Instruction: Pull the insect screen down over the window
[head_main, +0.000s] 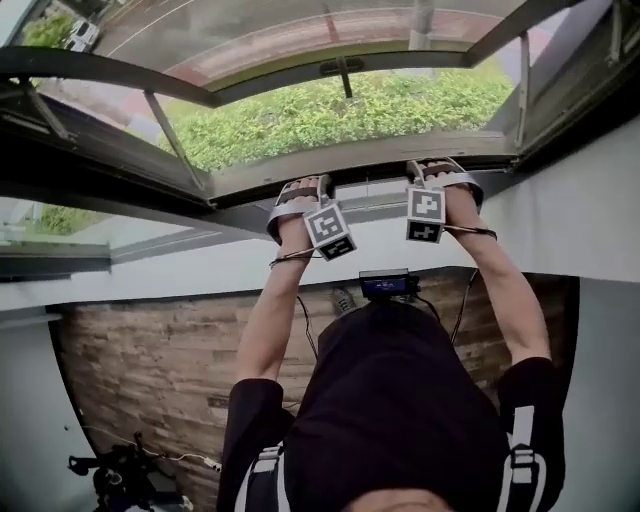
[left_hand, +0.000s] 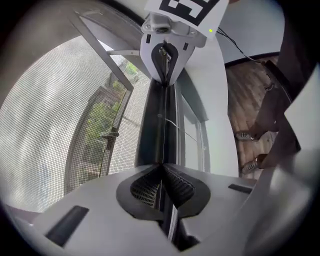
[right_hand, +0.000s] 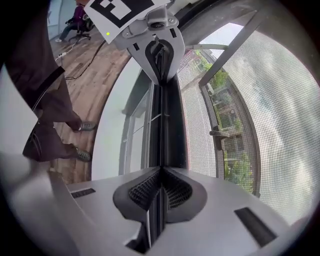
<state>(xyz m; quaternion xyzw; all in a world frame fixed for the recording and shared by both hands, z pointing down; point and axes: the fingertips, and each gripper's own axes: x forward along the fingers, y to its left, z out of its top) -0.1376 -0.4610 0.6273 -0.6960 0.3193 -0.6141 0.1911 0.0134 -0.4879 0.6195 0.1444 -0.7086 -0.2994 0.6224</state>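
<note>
Left claw (left_hand: 161, 174), right claw (right_hand: 160, 176), both clamped on insect screen's pull bar (left_hand: 157, 125)

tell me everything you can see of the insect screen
The grey fine-mesh insect screen is see-through; a window frame, window handle and greenery show behind it. Its edge ends in a dark straight pull bar. The left claw and right claw are both shut on that bar, facing each other.

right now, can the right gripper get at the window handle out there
Probably not. The right gripper is shut on the screen's pull bar, and the handle sits beyond the mesh, which stretches between them. It would have to let go and get round the screen first.
</note>
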